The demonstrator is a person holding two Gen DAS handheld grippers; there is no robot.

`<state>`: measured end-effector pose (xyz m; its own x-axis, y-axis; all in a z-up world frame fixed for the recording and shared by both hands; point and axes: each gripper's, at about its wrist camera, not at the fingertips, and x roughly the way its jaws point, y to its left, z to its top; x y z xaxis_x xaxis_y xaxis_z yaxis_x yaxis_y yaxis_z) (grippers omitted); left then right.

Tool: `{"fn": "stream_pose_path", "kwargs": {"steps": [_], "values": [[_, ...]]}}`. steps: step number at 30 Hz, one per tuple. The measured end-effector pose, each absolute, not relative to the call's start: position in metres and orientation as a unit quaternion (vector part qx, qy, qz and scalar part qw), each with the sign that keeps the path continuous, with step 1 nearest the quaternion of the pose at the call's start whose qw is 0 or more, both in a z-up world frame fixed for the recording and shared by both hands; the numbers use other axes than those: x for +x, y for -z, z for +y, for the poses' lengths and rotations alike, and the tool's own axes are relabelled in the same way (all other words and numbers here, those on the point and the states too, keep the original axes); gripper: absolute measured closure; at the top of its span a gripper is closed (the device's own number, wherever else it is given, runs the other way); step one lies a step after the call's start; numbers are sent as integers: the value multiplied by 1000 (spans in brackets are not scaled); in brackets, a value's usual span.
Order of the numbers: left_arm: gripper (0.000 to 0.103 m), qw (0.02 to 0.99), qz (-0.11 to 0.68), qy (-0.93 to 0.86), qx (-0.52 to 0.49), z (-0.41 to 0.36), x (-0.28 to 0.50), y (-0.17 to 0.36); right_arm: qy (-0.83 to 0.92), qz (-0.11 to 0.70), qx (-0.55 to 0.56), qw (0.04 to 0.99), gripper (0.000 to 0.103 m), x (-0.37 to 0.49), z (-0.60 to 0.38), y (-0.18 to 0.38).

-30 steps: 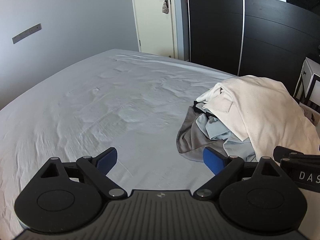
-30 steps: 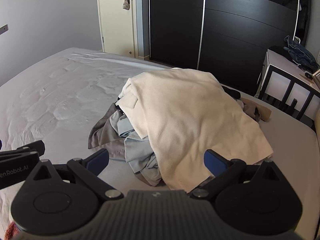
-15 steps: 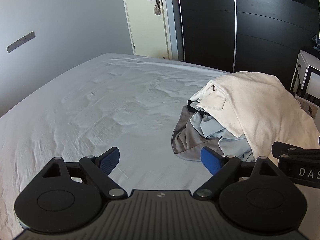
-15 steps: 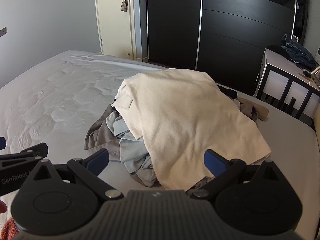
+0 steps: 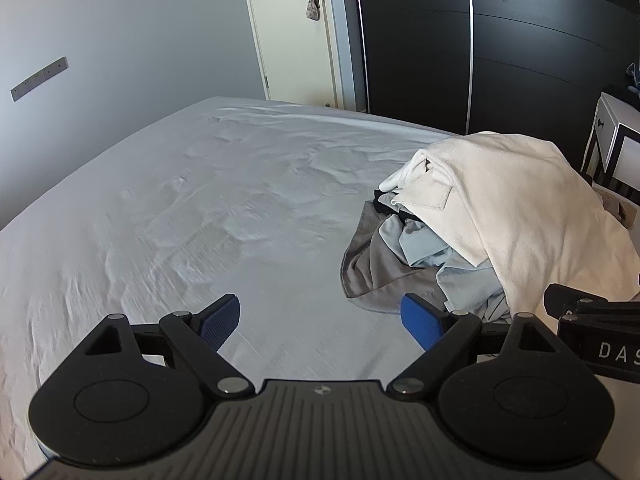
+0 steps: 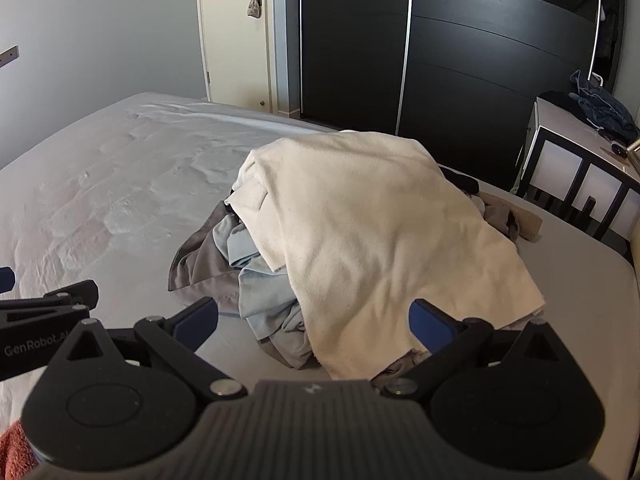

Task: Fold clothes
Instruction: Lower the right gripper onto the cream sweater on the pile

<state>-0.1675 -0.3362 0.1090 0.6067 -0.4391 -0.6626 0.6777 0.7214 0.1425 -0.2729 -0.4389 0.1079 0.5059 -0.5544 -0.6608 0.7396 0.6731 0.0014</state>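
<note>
Denim heap (image 6: 604, 110) on the dresser in right view only; both grippers' fingers (image 5: 222, 318) (image 6: 430, 326) spread, empty.

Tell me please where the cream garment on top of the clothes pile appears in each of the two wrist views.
Left wrist view: the cream garment lies at the right, on the far side of the left gripper.
Right wrist view: the same garment fills the centre, just ahead of the right gripper.
Shared landmark: the pouch hanging on the door handle.
</note>
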Motion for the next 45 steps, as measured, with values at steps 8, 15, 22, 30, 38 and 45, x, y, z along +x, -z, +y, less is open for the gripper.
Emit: {"fn": "stream_pose_path", "kwargs": {"steps": [8, 15, 22, 30, 38, 45], "values": [[0, 875, 311, 319, 191, -337, -167, -109, 374, 327, 147, 855, 1, -273, -440, -107], [0, 872, 317, 320, 190, -337, -165, -109, 370, 330, 144, 857, 1, -271, -440, -104], [0, 871, 321, 317, 195, -343, -158, -107, 366, 330, 138, 859, 1, -265, -444, -102], [0, 868, 329, 315, 200, -353, -145, -101, 362, 329, 138, 861, 1, -253, -456, -100], [0, 867, 333, 312, 201, -367, -124, -98, 362, 331, 121, 863, 1, -232, -478, -95], [0, 867, 345, 303, 195, -378, -100, -91, 359, 345, 118, 859, 7, -206, -508, -80]]}}
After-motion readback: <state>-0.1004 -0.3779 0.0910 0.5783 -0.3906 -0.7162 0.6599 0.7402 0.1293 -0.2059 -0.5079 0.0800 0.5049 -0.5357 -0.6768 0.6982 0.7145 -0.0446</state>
